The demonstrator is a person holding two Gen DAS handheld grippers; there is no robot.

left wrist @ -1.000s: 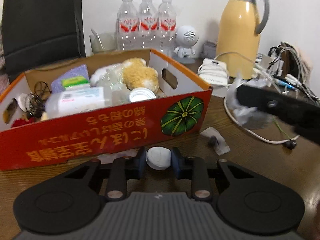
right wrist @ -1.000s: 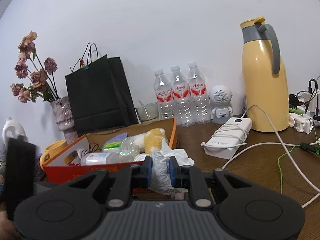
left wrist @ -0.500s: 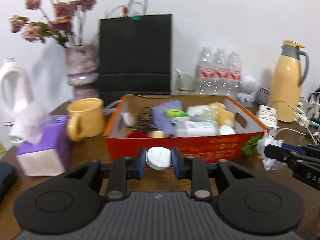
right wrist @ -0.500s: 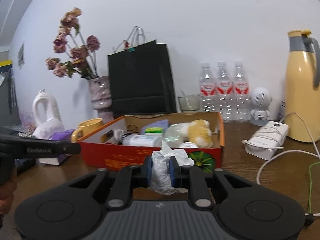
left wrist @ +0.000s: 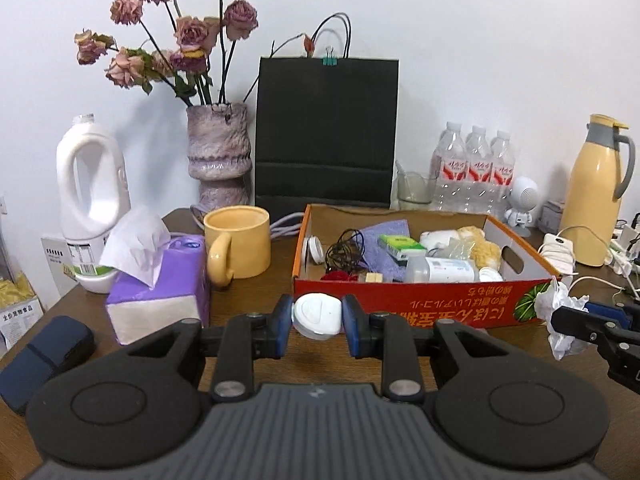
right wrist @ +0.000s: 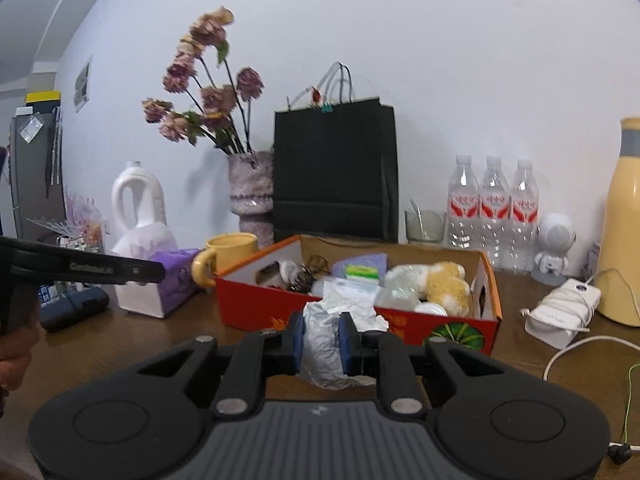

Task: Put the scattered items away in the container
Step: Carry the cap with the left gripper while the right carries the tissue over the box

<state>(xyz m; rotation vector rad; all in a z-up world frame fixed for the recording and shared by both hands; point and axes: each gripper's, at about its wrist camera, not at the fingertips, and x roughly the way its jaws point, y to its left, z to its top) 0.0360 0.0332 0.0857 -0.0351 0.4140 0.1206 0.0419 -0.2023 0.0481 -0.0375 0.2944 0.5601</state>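
The left gripper (left wrist: 317, 319) clamps a white round case (left wrist: 318, 316) and the right gripper (right wrist: 321, 339) pinches crumpled paper (right wrist: 326, 342), both poised for dropping into the red box (left wrist: 424, 304) just ahead.

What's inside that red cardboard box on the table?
The box holds a plush toy, a clear bottle, a purple cloth, a green packet and tangled black wire. Whatever lies beneath them is covered.
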